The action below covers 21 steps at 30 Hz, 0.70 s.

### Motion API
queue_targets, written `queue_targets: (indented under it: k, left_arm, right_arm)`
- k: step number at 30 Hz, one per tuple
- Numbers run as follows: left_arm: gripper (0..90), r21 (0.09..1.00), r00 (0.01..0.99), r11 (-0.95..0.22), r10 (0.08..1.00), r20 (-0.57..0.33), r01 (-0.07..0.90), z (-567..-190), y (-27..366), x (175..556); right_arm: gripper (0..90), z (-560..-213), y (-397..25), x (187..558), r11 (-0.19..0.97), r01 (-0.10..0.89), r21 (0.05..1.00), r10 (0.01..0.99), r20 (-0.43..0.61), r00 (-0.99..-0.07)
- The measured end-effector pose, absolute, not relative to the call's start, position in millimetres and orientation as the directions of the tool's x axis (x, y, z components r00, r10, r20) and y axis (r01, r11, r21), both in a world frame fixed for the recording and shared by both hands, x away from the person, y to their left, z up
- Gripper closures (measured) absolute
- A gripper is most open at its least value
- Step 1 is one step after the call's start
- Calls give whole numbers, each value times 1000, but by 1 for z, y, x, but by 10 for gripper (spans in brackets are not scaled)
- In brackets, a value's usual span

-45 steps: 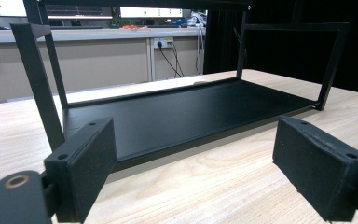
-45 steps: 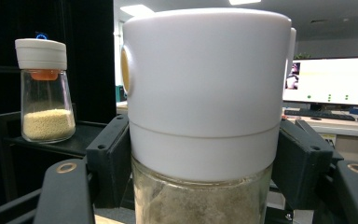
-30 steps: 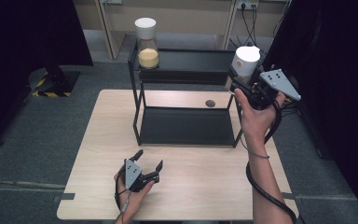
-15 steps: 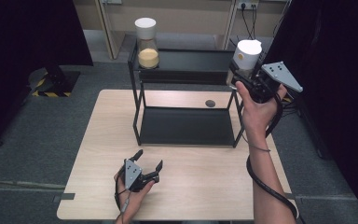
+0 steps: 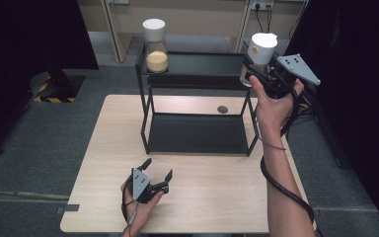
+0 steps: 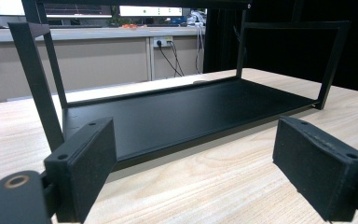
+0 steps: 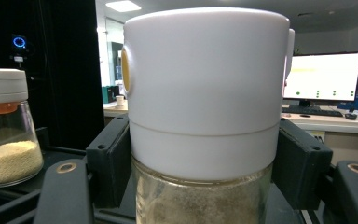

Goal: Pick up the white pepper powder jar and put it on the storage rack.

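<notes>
- Right gripper (image 5: 260, 74): jaws clamped on jar (image 5: 261, 49), held at right end of rack (image 5: 197, 64) top shelf.
- Left gripper (image 5: 155, 178): jaws wide open, empty, low over worktop (image 5: 103, 148).
- Step: likely placing jar on or lifting it off the shelf; next needs it kept upright.

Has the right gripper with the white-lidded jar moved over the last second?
Yes. The right gripper, shut on the white-lidded jar, has moved up and away from the person, toward the right end of the black rack's top shelf.
</notes>
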<state>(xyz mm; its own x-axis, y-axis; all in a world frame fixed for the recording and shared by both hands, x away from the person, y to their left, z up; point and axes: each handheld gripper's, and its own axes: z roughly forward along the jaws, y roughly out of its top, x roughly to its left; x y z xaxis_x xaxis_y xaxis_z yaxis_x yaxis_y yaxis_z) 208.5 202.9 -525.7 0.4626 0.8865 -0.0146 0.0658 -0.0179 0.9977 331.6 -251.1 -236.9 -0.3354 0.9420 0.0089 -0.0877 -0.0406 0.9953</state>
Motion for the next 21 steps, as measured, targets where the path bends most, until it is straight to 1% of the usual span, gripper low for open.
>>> queue_targets:
  k: [11,21]
  left_arm:
    - [128,998,465,-17,885,-15,65,-526,204,209]
    - [128,998,466,-16,885,-16,65,-526,204,209]
  right_arm:
    - [305,-230,-247,347,-40,-71,997,947,16,-320]
    - [305,-227,-244,364,-52,-35,998,958,39,-285]
